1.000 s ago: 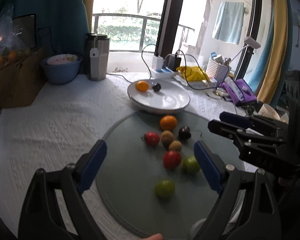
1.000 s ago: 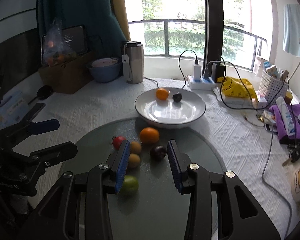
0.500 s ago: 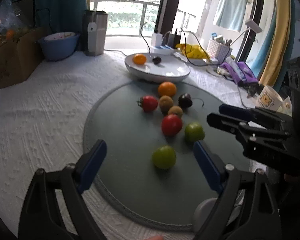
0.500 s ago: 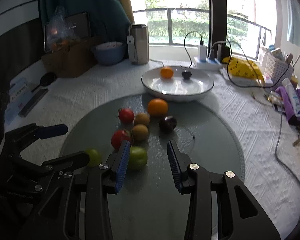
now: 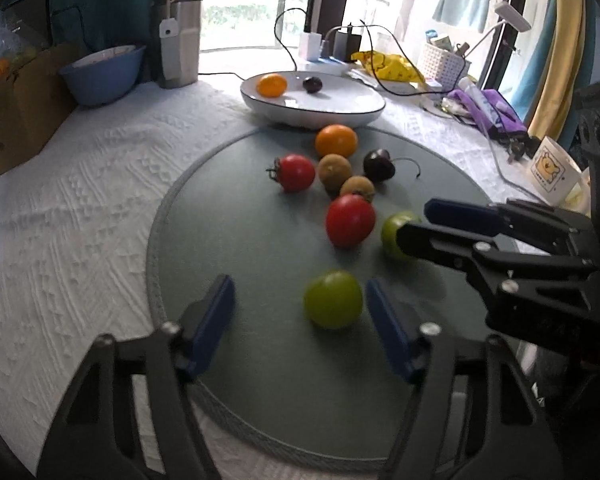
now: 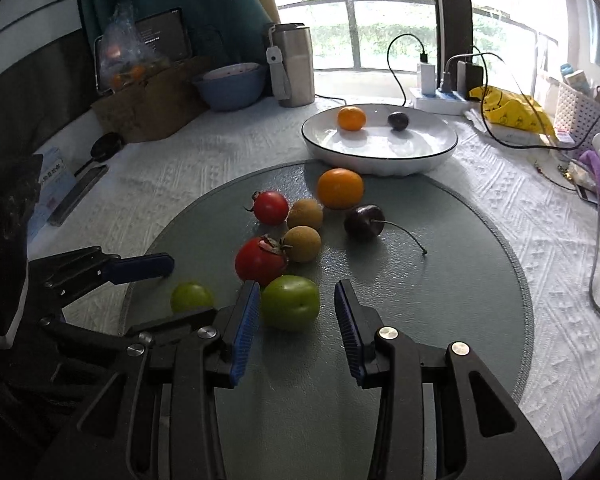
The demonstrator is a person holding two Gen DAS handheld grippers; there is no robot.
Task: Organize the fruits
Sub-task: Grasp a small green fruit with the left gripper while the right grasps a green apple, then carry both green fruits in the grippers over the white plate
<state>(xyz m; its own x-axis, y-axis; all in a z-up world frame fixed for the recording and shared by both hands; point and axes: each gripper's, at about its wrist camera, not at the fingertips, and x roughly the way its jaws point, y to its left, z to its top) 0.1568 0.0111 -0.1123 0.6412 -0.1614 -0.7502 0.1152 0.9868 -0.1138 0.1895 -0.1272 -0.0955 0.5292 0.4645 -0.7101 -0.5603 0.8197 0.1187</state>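
Observation:
Several fruits lie on a round grey mat [image 5: 236,240]: an orange [image 5: 336,141], two red tomatoes [image 5: 350,221], two brown kiwis, a dark cherry [image 5: 378,165] and two green fruits. My left gripper [image 5: 300,320] is open, low over the mat, with one green fruit [image 5: 333,299] between its fingertips, close to the right finger. My right gripper [image 6: 296,312] is open around the other green fruit [image 6: 290,302], which touches its left pad. A white plate [image 6: 380,156] behind the mat holds an orange [image 6: 351,118] and a dark fruit [image 6: 398,121].
A white textured cloth covers the table. At the back stand a blue bowl [image 6: 230,86], a steel mug [image 6: 294,66], a power strip with cables [image 6: 440,96] and a cardboard box [image 6: 148,100]. A white basket, purple items and a mug [image 5: 552,172] sit at the right.
Both grippers have moved forward and down toward the mat. Each green fruit now lies between a gripper's fingers. The fruits have not moved.

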